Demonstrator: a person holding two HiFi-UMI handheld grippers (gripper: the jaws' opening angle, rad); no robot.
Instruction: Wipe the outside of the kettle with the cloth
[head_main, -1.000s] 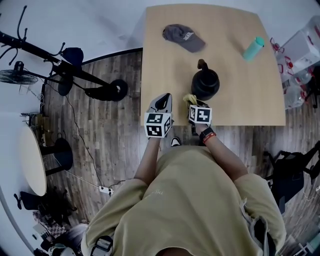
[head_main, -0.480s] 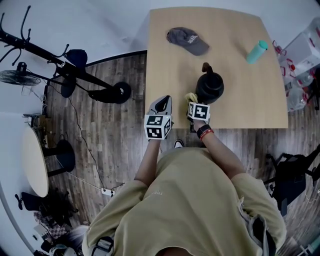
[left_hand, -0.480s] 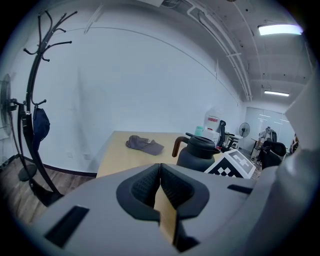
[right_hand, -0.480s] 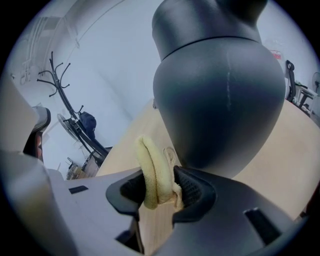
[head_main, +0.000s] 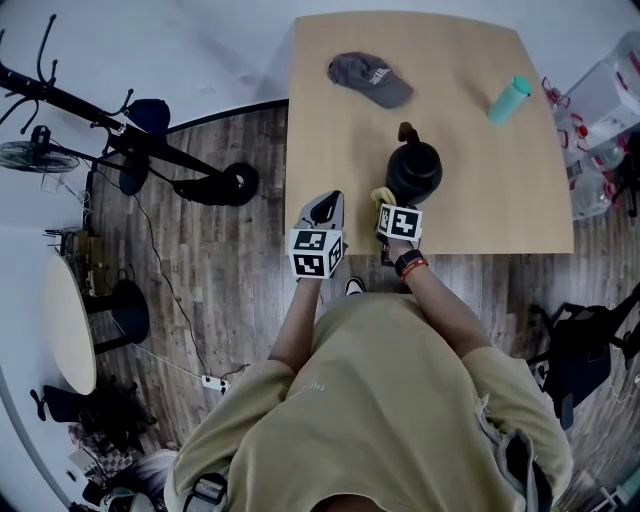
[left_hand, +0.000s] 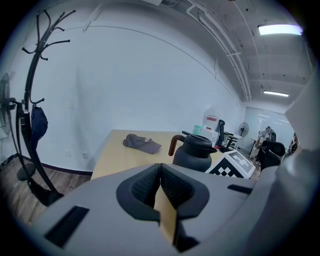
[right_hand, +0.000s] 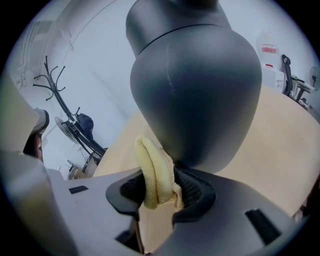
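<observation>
two grippers are up at the near edge of one wooden table (head_main: 330, 140), each carrying one marker cube. the left gripper (left_hand: 160, 182) has its jaws pressed together with nothing between the pads; it hangs over the table's near left corner, apart from everything on the top. the right gripper (right_hand: 160, 187) is pinching one yellow cloth (right_hand: 155, 172), which stands up out of the jaws as a folded ridge. the top of that fold lies against the lower wall of the one dark kettle (right_hand: 200, 90), which fills the space straight ahead of the right gripper and seems to touch the cloth there.

from the head view the kettle stands upright just beyond the right gripper's tips, with its single brown handle on the side away from that gripper. from the left gripper the kettle is ahead and to the right, with the right gripper's marker cube (left_hand: 232, 164) just beside it.

farther out on the table are one grey cap (head_main: 368, 78), ahead of the left gripper and well past the kettle, and one teal bottle (head_main: 508, 99), lying well off to the right of the right gripper, toward the far right corner. both are apart from the kettle and from each other.

off the table, to the left of the left gripper, one black coat stand (left_hand: 30, 100) rises from the wood floor against the white wall.
</observation>
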